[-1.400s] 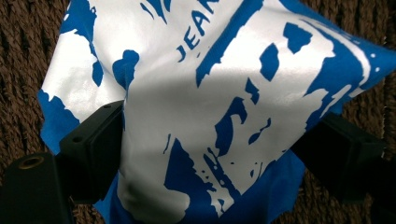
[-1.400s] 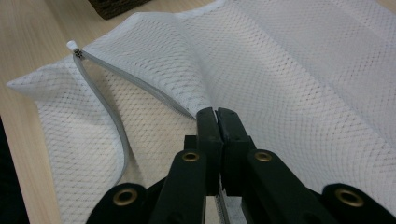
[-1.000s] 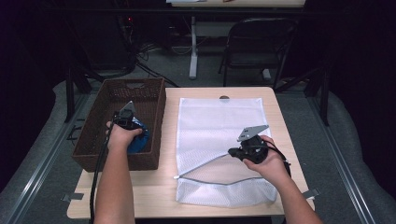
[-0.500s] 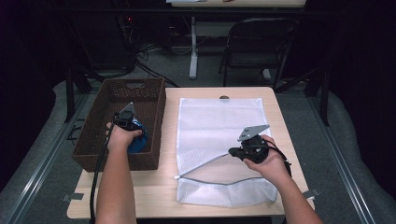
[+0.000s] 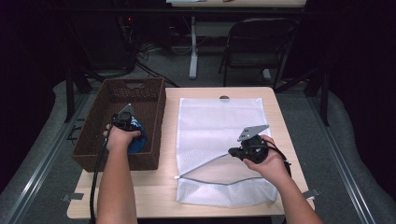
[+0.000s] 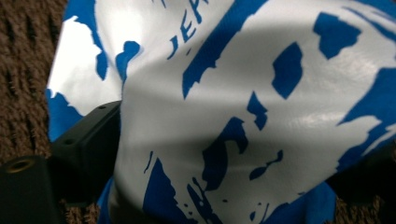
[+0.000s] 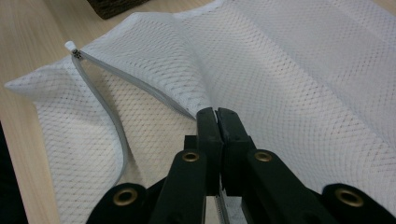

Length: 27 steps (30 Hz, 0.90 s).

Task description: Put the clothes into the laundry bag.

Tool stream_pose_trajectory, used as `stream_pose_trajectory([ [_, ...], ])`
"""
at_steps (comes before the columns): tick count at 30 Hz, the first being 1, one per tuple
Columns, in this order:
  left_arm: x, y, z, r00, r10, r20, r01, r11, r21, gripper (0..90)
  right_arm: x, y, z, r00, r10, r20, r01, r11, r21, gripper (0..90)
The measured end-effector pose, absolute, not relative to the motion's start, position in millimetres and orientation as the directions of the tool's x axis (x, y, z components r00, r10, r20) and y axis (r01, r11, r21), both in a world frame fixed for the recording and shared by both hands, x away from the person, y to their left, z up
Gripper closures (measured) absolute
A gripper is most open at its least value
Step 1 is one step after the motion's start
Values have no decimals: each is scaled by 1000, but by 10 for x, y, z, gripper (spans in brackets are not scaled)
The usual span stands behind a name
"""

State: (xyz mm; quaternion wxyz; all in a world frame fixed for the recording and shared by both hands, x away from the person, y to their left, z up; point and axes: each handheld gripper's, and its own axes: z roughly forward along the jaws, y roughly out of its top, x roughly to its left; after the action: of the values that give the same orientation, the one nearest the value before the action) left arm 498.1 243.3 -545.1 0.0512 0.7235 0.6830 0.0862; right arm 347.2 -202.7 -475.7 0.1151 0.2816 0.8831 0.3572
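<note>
1. The left gripper [image 5: 132, 127] hangs over the near part of the brown wicker basket [image 5: 93, 135], which stands at the left of the table [image 5: 154, 196]. In the left gripper view its jaws stand on either side of a bunched blue-and-white printed garment [image 6: 243, 116]; whether they pinch the cloth cannot be told.
2. The right gripper [image 7: 217, 116] has its jaws pressed together on the upper edge of the white mesh laundry bag [image 5: 219, 126], beside the zipper [image 7: 109, 116], and holds the mouth lifted at the near end of the bag.
3. Risk: the thin mesh edge may slip from the closed jaws, probably if the hand pulls far or up too sharply; the mouth then falls flat.
4. Risk: the garment, held only by a fold, may drop back into the basket or trail over its right wall while it crosses to the bag.
5. Risk: the opening looks shallow; a bulky bundle may catch on the zipper or push the bag along the table rather than enter.
</note>
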Motion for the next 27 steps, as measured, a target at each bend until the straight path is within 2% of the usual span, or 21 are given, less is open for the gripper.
stream_pose_trajectory([
  [7, 4976, 2452, -5436, 52, 997, 54, 978, -62, 197, 187, 3473, -2029, -4757, -817, 576, -3, 412, 588, 696, 882],
  [15, 4960, 2476, -5382, 63, 997, 51, 975, -72, 209, 334, 3475, -2025, -4758, -816, 579, -3, 414, 587, 696, 883],
  [19, 4936, 2525, -5356, 50, 998, 39, 973, -57, 225, 459, 3474, -2027, -4753, -817, 576, -6, 409, 588, 697, 883],
  [27, 4936, 2532, -5336, 60, 997, 47, 973, -69, 222, 529, 3478, -2028, -4758, -815, 579, -3, 414, 586, 696, 882],
])
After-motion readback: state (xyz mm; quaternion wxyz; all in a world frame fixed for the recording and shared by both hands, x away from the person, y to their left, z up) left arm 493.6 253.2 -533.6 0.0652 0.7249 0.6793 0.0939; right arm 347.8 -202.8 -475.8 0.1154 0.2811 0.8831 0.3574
